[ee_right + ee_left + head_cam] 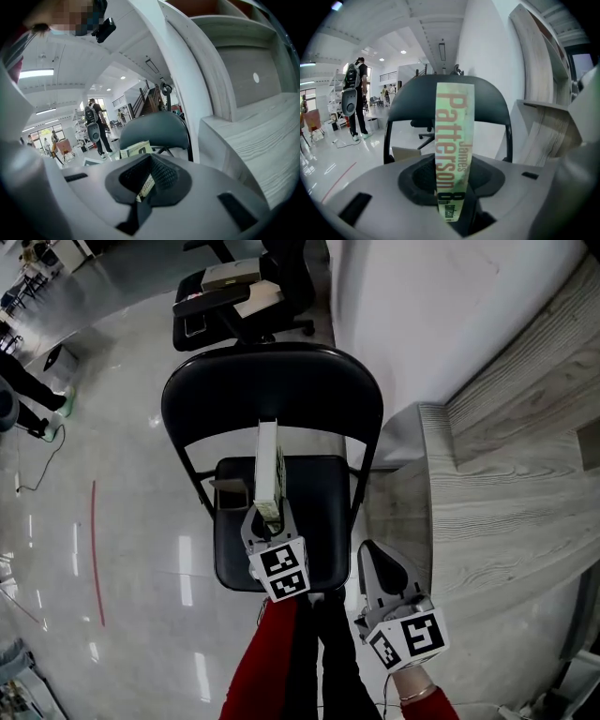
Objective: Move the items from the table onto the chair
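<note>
Broadly, a glossy pale floor (122, 427) fills the left and far side. A thin red line (97, 549) is marked on it at left.

A grey wood-grain table (506, 484) takes up the right side. It stands against a white wall (422, 315), and its near corner sits just beside the chair's right leg.

The black folding chair (281, 390) stands at centre with its seat toward the person and its curved backrest on the far side.

Far beyond it is a black office chair (234, 306) with flat boxes or books stacked on it. A person in black (356, 93) with a backpack stands well off on the far left floor.

Red sleeves (262, 662) show at the near edge.

The book (268, 465) is a paperback with a pale green spine and red lettering. It is on edge over the middle of the seat, spine toward the person. I cannot tell whether its lower edge touches the seat. The backrest rises directly beyond it.

The left gripper (267, 517) is clenched on the near end of the book, and its own view shows the spine pinched between the pads.

The right gripper (367, 554) hangs near the seat's right front corner, between chair and table. Its jaws stand almost together with only a narrow slit between them and grasp nothing. Through the slit the book's lettering shows beyond.

A small box (231, 493) already lies on the left part of the seat, just beside the book, with a slight gap.
</note>
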The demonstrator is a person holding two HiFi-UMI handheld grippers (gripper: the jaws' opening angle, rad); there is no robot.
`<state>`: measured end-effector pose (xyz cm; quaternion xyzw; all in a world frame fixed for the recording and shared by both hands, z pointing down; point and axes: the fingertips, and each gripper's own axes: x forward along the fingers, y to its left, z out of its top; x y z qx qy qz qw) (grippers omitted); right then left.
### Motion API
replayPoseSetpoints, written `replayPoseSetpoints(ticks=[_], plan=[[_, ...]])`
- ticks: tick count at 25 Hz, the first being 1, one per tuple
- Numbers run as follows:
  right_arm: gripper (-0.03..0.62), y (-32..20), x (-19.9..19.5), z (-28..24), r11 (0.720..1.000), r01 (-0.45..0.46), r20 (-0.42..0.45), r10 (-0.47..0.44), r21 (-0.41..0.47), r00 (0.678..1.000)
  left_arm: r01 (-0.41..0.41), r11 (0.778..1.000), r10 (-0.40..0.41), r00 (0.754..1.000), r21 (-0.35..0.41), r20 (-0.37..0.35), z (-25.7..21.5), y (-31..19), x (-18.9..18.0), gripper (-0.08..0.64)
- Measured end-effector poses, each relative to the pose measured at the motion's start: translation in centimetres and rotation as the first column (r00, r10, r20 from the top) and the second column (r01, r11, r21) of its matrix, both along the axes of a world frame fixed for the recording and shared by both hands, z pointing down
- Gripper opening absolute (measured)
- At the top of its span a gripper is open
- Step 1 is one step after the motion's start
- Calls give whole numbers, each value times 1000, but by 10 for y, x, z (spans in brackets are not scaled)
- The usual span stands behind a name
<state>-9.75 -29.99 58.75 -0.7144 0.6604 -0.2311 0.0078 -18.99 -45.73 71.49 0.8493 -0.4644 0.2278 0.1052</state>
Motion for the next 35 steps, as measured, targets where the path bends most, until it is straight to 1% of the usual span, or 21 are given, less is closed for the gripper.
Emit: replayPoseSetpoints(ticks=[3, 6, 8, 15, 21, 24, 28, 32, 35], plan=[[12, 4, -2, 11, 1000, 5, 12, -5, -25, 1000, 0, 1000, 0, 1000, -6, 25, 18, 13, -5, 166], [12, 2, -2, 15, 999, 8, 34, -7, -39, 999, 8, 998, -4, 998, -58, 66, 39, 32, -14, 166], [12, -1, -4, 13, 999, 18, 42, -17, -38, 999, 11, 997, -5, 997, -77, 76, 47, 39, -21, 166], [12, -11, -11, 7, 998, 44, 37, -42, -34, 998, 0, 997, 8, 995, -83, 100, 51, 44, -19, 170], [12, -12, -9, 7, 998, 48, 36, -47, -40, 998, 9, 992, 3, 996, -126, 93, 50, 41, -21, 173], [12, -13, -10, 6, 998, 53, 36, -51, -42, 998, -1, 991, 11, 997, -131, 80, 41, 43, -23, 172], [12, -14, -8, 0, 998, 52, 38, -51, -38, 998, -11, 990, 18, 999, -140, 48, 18, 55, -28, 172], [12, -17, -6, -16, 999, 44, 45, -43, -19, 998, -44, 991, 46, 999, -125, 15, -21, 77, -39, 172], [12, -20, -7, -33, 999, 46, 40, -46, 5, 998, -84, 991, 82, 996, -101, -18, -58, 92, -48, 172]])
